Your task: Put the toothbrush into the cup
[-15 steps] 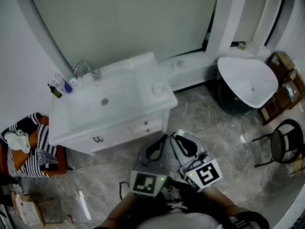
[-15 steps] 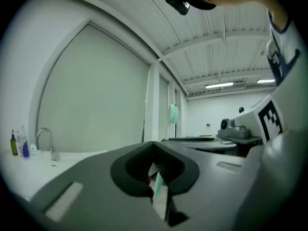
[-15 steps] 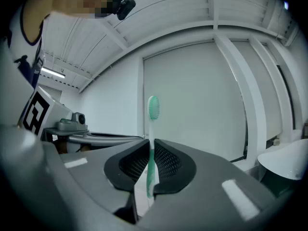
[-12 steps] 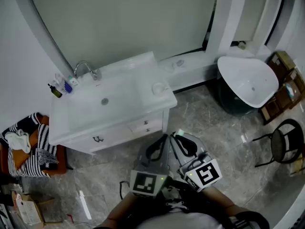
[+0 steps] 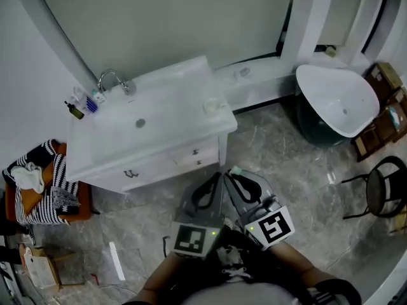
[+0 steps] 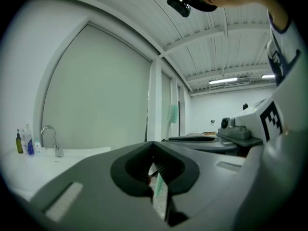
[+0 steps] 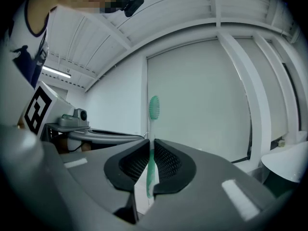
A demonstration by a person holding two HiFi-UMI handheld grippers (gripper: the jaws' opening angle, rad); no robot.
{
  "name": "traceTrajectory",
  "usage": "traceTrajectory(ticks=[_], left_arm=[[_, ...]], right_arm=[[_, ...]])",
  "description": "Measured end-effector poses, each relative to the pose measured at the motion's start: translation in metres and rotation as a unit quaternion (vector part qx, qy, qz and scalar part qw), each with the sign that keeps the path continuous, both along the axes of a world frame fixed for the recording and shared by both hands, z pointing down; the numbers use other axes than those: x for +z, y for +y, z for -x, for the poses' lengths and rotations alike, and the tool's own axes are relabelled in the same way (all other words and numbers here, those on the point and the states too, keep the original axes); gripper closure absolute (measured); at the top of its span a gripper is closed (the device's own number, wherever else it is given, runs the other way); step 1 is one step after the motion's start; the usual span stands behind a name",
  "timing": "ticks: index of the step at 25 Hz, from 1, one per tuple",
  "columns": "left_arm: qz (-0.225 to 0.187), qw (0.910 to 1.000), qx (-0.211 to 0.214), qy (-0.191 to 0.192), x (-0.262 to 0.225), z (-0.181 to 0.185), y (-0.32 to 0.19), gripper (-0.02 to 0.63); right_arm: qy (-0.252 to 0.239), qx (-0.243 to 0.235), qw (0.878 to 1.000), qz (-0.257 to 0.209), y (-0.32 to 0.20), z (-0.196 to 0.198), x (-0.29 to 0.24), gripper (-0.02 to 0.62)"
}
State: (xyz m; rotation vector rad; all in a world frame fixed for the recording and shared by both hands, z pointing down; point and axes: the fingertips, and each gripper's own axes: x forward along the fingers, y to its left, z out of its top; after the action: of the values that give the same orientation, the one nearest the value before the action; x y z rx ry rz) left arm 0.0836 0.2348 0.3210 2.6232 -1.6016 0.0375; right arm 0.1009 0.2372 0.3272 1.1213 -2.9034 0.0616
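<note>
A green and white toothbrush stands upright between the jaws of my right gripper, which is shut on its handle, bristle head on top. The same toothbrush rises beyond my left gripper, whose jaws meet at the tips with nothing held. In the head view both grippers hang side by side low in the middle, the left gripper beside the right gripper, above the floor in front of the vanity. A small white cup sits on the vanity's right end, well ahead of them.
The white vanity has a sink, a chrome faucet and small bottles at its back left. A white tub stands at the right, a black chair below it. An orange stool with striped cloth is left.
The head view has shifted slightly, so the vanity and tub sit a little further right and up. Both grippers keep the same pose, the toothbrush still held.
</note>
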Motion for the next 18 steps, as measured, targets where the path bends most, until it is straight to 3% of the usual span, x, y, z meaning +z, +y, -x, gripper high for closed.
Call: traceTrajectory(ticks=[10,18], left_arm=[[0.008,0.9998,-0.003,-0.016,0.004,0.004,-0.034,0.606],[0.002,0.9998,0.007,-0.018,0.005,0.023,-0.098,0.606]], right_arm=[[-0.013,-0.006,1.000,0.006,-0.035,0.005,0.005,0.566],[-0.018,0.002,1.000,0.019,-0.092,0.023,0.008,0.566]])
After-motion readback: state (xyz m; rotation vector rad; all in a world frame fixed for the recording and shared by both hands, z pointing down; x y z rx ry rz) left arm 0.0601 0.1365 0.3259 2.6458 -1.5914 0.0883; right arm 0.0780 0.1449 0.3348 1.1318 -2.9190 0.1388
